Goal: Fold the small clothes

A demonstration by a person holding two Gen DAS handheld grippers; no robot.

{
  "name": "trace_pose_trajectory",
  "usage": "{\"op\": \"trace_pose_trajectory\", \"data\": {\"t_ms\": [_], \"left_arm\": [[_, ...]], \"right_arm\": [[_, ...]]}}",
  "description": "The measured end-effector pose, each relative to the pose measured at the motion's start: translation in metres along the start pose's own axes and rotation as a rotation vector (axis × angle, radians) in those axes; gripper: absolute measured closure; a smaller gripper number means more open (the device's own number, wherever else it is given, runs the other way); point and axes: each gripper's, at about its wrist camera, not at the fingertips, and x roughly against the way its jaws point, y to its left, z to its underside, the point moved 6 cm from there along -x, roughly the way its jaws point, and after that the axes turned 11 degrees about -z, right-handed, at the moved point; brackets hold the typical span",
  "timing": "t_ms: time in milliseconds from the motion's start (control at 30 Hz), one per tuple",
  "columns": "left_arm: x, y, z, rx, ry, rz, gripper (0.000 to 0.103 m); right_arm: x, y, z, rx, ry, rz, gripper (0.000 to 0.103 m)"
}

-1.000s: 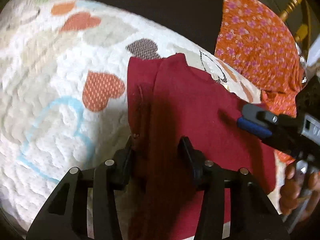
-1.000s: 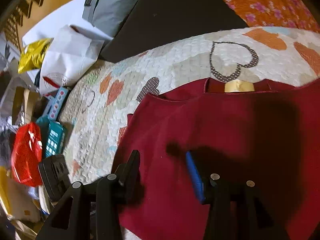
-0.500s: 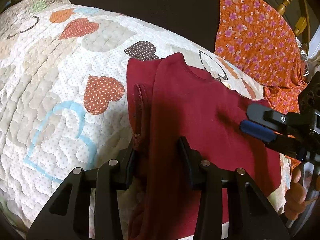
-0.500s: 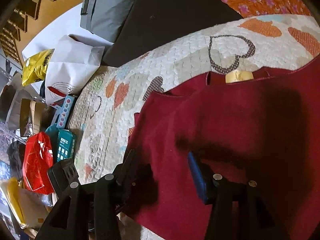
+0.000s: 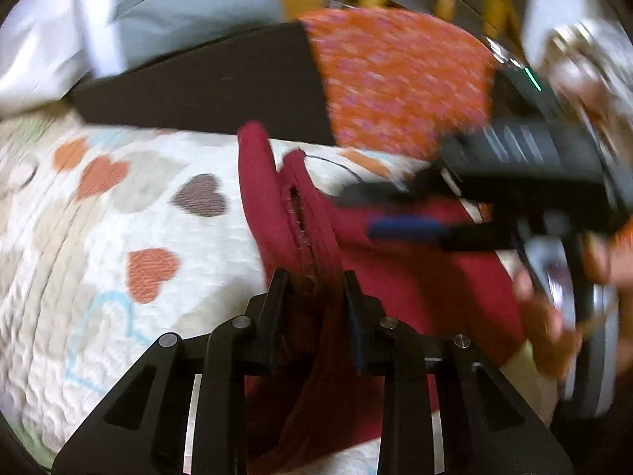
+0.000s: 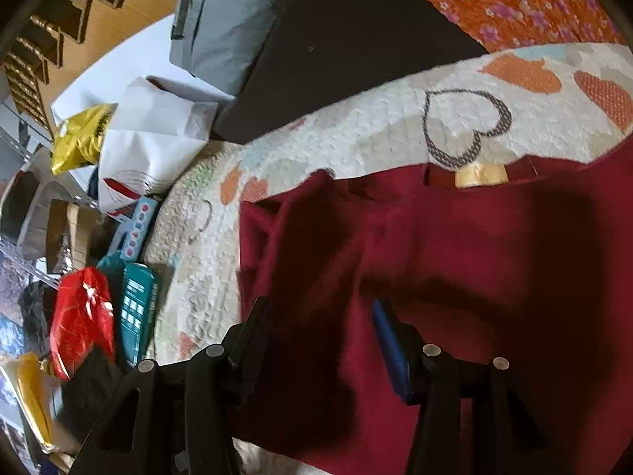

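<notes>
Heart-print quilt (image 5: 118, 213) carried one maroon shirt (image 6: 455, 261), long axis running away from the left gripper (image 5: 314, 289), whose jaws were closing on its bunched left edge, while the right gripper (image 6: 320, 316) hung spread over the middle, pinching nothing.
</notes>
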Motion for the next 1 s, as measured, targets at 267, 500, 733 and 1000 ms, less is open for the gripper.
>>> {"op": "trace_pose_trajectory", "data": {"t_ms": [267, 500, 733, 1000], "left_arm": [[-0.008, -0.01, 0.009, -0.026, 0.029, 0.017, 0.077], [-0.009, -0.014, 0.008, -0.04, 0.033, 0.017, 0.077], [0.009, -0.017, 0.001, -0.025, 0.024, 0.127, 0.077], [0.077, -0.036, -0.027, 0.012, -0.058, 0.384, 0.045]], "right_arm": [[-0.011, 0.01, -0.01, 0.013, 0.0, 0.003, 0.037], [-0.039, 0.023, -0.013, 0.086, 0.058, 0.015, 0.037], [-0.041, 0.003, -0.01, 0.193, 0.109, 0.138, 0.084], [0.075, 0.01, -0.027, 0.35, -0.009, 0.222, 0.086]]}}
